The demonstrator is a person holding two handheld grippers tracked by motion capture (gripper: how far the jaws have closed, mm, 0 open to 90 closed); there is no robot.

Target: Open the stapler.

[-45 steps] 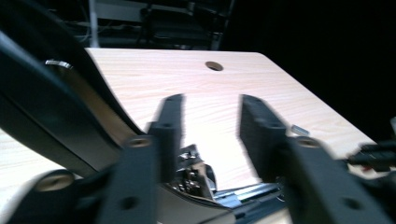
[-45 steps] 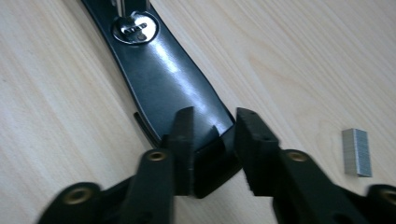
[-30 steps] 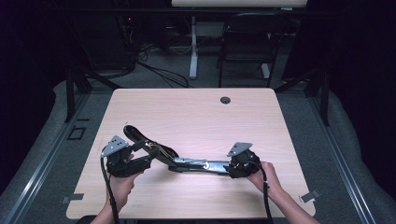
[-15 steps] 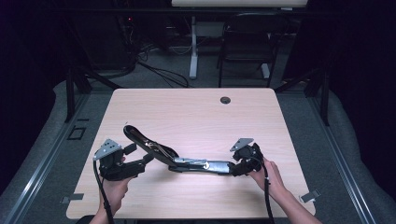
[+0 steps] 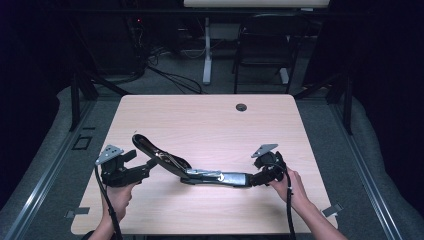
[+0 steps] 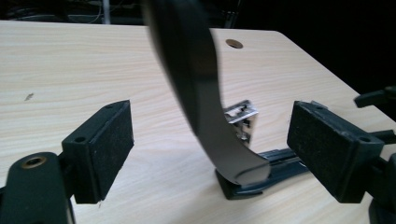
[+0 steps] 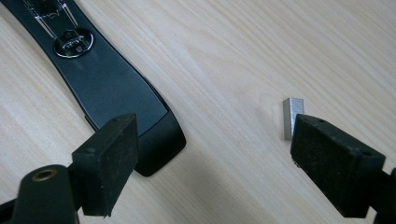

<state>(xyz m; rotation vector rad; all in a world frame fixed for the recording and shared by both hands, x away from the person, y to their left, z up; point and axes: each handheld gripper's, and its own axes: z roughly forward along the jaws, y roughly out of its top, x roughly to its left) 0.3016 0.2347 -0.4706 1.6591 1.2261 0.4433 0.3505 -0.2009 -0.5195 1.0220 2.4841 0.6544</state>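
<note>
so the bench (image 5: pixel 200 120) is the biggest thing here, pale wood with a small round hole (image 5: pixel 241 107) near its far edge. across its near half lies the stapler (image 5: pixel 200 172), long and black, swung fully open: the base lies flat toward the right, the top arm curves up and away toward the left.

the left claw (image 5: pixel 145 166) sits just beside the raised arm's end; its jaws have just been opening and now stand wide, the arm (image 6: pixel 196 93) between the pads (image 6: pixel 112 140) but untouched. the right claw (image 5: pixel 257 179) is at the base's right end, jaws also just opened and wide, one pad (image 7: pixel 112 154) over the base tip (image 7: pixel 154 149), gripping nothing.

smallest is a grey strip of staples (image 7: pixel 292 116), loose on the bench beside the right claw's other pad.

as i judge it, with both claws off, the risks are small but real: the unheld arm could drop shut, and a careless sweep of the right claw could knock the staples away or break the strip.
</note>
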